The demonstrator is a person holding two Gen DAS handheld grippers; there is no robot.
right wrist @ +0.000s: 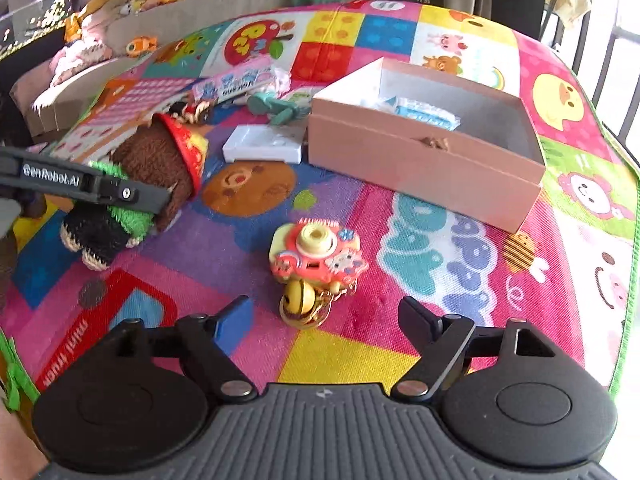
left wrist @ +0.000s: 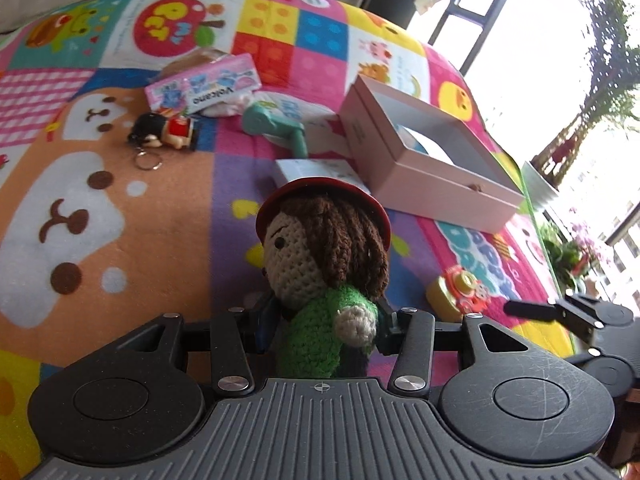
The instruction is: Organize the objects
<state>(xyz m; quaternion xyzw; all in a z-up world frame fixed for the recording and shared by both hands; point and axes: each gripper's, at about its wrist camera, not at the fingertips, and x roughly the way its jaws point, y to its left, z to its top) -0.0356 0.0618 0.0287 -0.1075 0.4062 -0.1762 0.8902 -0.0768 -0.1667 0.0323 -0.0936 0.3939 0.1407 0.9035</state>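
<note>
My left gripper (left wrist: 328, 326) is shut on a crochet doll (left wrist: 320, 256) with brown hair, a red cap and a green top, held by its body above the play mat. The right wrist view shows the same doll (right wrist: 160, 160) at the left, clamped by the left gripper (right wrist: 132, 196). My right gripper (right wrist: 324, 312) is open just above the mat. A pink and yellow toy camera keychain (right wrist: 316, 252) lies ahead of its fingertips, and the keychain's gold bell (right wrist: 298, 304) sits between them, untouched. An open pink box (right wrist: 420, 168) with a blue-white packet (right wrist: 424, 114) inside stands beyond.
A small white box (right wrist: 264, 146), a teal toy (left wrist: 276, 124), a pink packet (left wrist: 204, 84) and a figurine keychain (left wrist: 168, 132) lie on the colourful play mat (left wrist: 120, 208). Plush toys (right wrist: 92, 28) sit on a sofa at the back left. Window bars (right wrist: 600, 68) and plants (left wrist: 572, 252) border the right.
</note>
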